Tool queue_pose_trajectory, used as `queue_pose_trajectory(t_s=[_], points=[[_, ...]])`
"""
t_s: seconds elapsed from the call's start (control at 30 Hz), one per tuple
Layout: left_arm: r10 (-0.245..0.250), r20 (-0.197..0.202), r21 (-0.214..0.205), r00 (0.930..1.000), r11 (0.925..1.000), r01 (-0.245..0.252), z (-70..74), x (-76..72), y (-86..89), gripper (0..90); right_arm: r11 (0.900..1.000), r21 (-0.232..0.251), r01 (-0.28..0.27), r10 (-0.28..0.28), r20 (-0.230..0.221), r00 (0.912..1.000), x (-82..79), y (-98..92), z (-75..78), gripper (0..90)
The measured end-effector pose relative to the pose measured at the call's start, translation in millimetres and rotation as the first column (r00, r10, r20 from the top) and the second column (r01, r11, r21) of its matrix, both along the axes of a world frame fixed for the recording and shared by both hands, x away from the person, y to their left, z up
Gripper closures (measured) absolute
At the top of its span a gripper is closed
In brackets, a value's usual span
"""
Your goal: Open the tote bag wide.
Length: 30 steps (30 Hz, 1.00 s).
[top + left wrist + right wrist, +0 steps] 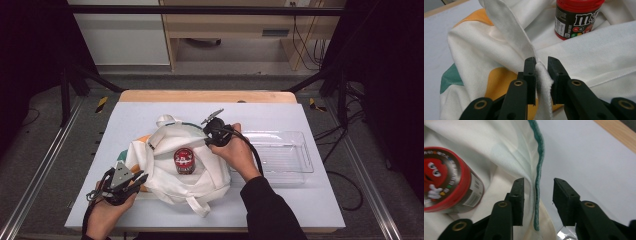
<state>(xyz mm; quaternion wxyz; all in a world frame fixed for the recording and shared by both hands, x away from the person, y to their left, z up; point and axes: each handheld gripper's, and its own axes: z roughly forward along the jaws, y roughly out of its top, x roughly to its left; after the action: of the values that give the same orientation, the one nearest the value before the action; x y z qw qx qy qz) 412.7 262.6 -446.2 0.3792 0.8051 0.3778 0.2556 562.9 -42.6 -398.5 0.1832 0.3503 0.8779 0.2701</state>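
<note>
White table point(310, 200), left gripper point(541, 67) jaws pinching bag point(165, 150) edge, right gripper point(538, 192) jaws open.

A white canvas tote bag point(175, 165) lies on the middle of the pale table top point(150, 110). A red-lidded round candy jar point(184, 160) stands on the bag, within its spread opening. Right of the bag, just beside it, sits a clear plastic rectangular tray point(295, 170). Behind the table stands a light wooden cabinet point(235, 30).
</note>
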Motion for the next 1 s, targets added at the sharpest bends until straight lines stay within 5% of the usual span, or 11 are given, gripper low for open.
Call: queue_pose_trajectory(t_s=[0.23,0.37,1.0], points=[[0.027,0.037,-0.051,0.999,0.9984,-0.025,1.7,0.2,0.4,56.6,0.9927,0.12,-0.005,-0.002,0.064,0.9979,-20.5,-6.6,25.7,43.7],[0.036,0.051,-0.079,0.9981,0.9963,-0.032,2.1,0.6,0.4,46.8,0.9895,0.14,-0.039,0.027,0.086,0.996,-35.0,-1.3,31.4,35.0],[0.099,0.066,-0.113,0.9929,0.9895,-0.091,3.7,5.2,11.2,15.6,0.9695,0.198,-0.144,0.129,0.089,0.9877,-62.6,34.2,15.4,18.1]])
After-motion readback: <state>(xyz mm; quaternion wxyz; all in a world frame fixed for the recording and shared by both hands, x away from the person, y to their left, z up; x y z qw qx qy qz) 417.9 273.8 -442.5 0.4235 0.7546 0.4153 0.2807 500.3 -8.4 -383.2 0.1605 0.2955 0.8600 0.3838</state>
